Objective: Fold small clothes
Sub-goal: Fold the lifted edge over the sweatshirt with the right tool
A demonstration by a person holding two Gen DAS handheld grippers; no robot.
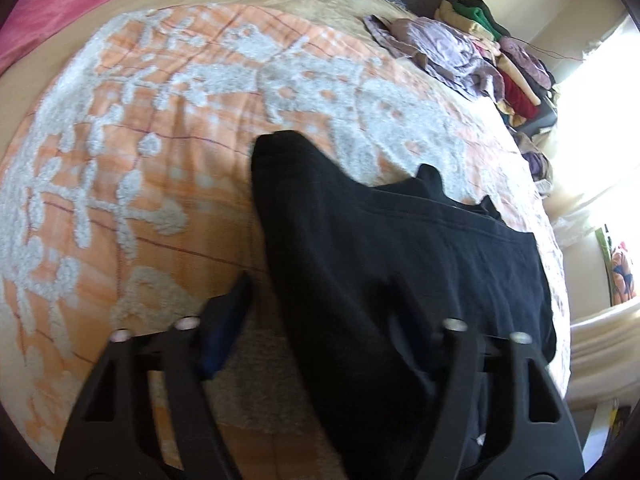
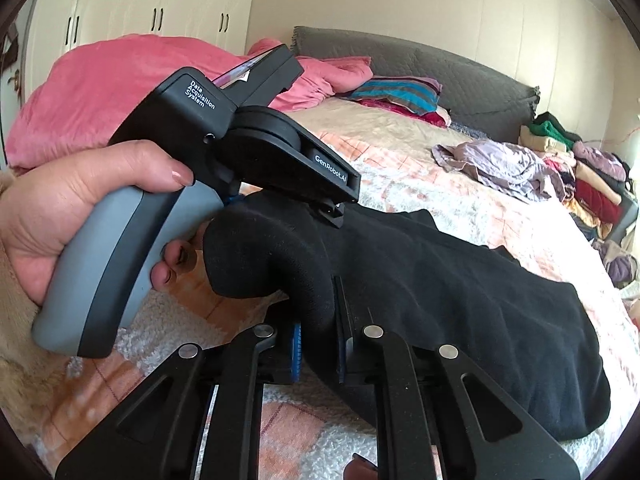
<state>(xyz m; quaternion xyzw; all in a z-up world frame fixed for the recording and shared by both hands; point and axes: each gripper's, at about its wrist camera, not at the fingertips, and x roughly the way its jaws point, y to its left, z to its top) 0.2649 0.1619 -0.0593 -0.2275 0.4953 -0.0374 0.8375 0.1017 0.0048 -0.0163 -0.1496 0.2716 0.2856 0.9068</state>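
Progress assessment, positions referenced to the black garment (image 2: pixel 460 300).

The garment lies spread on the orange-and-white bedspread (image 1: pixel 132 128), partly flat, with one end rolled or bunched into a thick fold at its near-left side. No completed fold is evident; work appears to be at an early stage, with the first fold only being gathered.

The right gripper (image 2: pixel 318 344) is pinched tight on the garment's near edge, cloth visibly clamped between the blue-lined pads. The left gripper (image 1: pixel 320 304), carried in the person's left hand (image 2: pixel 80 208), sits at the bunched end. One finger is clear of the cloth on the bedspread side; the other is hidden against the black fabric. Its jaws stand partly closed with cloth between them; whether the pads actually press it cannot be confirmed.

Beyond the garment, toward the headboard (image 2: pixel 440 68), a crumpled lilac garment (image 2: pixel 496 168) remains unfolded. A stack of clothes (image 2: pixel 580 168) at the far bed edge appears partly folded; its state is uncertain.
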